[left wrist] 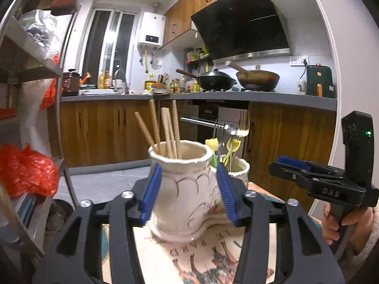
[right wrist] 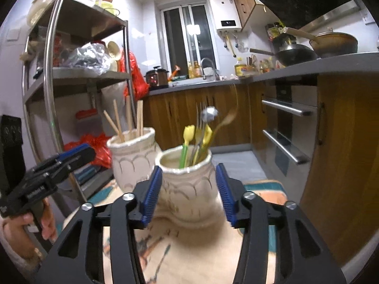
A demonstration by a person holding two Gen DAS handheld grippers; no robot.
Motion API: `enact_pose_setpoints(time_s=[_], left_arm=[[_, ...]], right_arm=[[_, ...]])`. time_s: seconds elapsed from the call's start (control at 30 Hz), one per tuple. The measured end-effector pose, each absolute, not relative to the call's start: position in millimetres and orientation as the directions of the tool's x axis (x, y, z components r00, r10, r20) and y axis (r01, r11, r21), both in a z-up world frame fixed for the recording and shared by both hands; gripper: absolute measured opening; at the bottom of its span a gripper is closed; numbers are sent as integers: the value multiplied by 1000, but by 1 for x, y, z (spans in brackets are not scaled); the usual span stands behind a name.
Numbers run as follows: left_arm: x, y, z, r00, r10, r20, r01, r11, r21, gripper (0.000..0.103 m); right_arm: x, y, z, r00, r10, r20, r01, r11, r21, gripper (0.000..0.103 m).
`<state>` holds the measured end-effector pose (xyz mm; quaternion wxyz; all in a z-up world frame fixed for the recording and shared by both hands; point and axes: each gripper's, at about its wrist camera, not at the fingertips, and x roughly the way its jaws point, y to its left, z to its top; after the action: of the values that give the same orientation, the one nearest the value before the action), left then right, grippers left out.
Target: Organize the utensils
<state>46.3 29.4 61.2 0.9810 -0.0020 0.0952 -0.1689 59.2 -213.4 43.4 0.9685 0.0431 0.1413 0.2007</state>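
A metal shelf rack [right wrist: 71, 78] stuffed with red plastic bags [left wrist: 26, 170] stands at the far left, well apart from the work. On the printed cloth [left wrist: 189, 255] covering the surface stand two cream ceramic pots, touching or nearly so. The left pot [left wrist: 182, 189] holds wooden chopsticks [left wrist: 165, 132], upright and fanned. The left gripper [left wrist: 189, 191] points roughly level at it, blue pads flanking its body; contact with the wall is uncertain in the blur, so I read it as released. The right pot [right wrist: 189, 189] carries yellow-headed spoons [right wrist: 189, 132], a fork and a metal spoon. The right gripper [right wrist: 189, 191] straddles it, with a visible gap at the right pad, let go. A hand [left wrist: 336, 222] holds its handle. Behind run wooden cabinets and a counter with two woks [left wrist: 215, 79].
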Motion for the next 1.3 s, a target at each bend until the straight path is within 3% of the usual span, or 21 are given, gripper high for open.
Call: enact_pose_setpoints(time_s=[0.07,0.23,0.3,0.4,0.87,1.3], left_arm=[[37,31,58,931,-310,-191,310,950,-31,65],[22,36,51,943,-258,-209,262,965,-8,83],[17,39,48,948,-239,-212,243,970,-9,93],[12,42,44,952,-213,-221,218,976,-3,97],[7,34,42,952,-192,-237,211,976,56,97],[9,35,42,951,-193,-243,212,976,53,97]], right_arm=[[51,-212,42,886,383,-261,-367,924,113,58],[32,-218,38,900,350,-261,-338,937,90,87],[29,-221,36,904,337,-262,-324,942,92,92],[25,-227,31,906,332,-263,-317,943,97,94],[11,-221,32,932,300,-203,-301,953,26,97],[12,-217,32,930,302,-207,-308,951,3,98]])
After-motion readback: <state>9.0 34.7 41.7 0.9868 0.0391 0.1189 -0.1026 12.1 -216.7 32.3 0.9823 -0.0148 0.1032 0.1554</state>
